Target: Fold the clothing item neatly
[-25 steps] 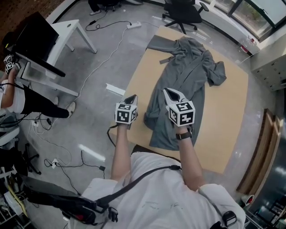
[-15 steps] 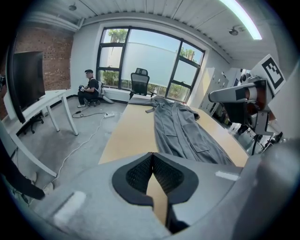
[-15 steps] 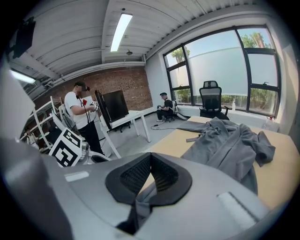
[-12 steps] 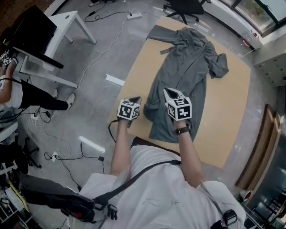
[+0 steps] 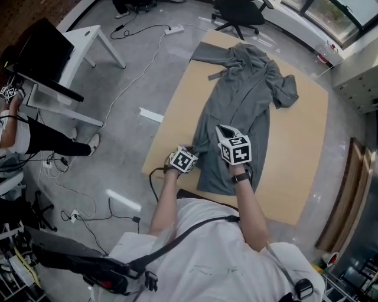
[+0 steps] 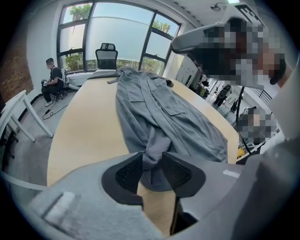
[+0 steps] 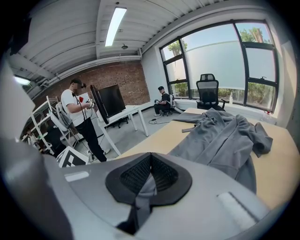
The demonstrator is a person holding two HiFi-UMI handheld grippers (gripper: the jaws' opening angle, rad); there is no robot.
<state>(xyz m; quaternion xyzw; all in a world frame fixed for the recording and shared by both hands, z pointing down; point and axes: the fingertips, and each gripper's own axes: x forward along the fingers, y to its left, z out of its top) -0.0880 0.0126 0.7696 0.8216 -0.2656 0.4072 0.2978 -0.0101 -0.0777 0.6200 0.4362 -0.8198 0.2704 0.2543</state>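
A long grey garment [image 5: 242, 100] lies spread lengthwise on the light wooden table [image 5: 295, 153], collar at the far end. My left gripper [image 5: 192, 152] is low at the garment's near left edge. Its jaws have just been opening and stand open, with a bunched fold of the grey cloth [image 6: 152, 140] in the gap of the left gripper [image 6: 151, 158]. My right gripper [image 5: 220, 128] hovers over the garment's lower part. In the right gripper view the right gripper [image 7: 150, 161] is shut on a strip of grey cloth [image 7: 143, 190] that hangs between its pads.
An office chair [image 5: 239, 15] stands past the table's far end. A white desk with a dark monitor [image 5: 59, 53] and a seated person [image 5: 18, 124] are at the left, with cables [image 5: 136, 65] across the floor. Another person [image 7: 79, 112] stands by the desk.
My left gripper has dropped and moved right, from beside the table's edge down to the garment's near left fold, and its jaws have opened. The right gripper has sunk a little.
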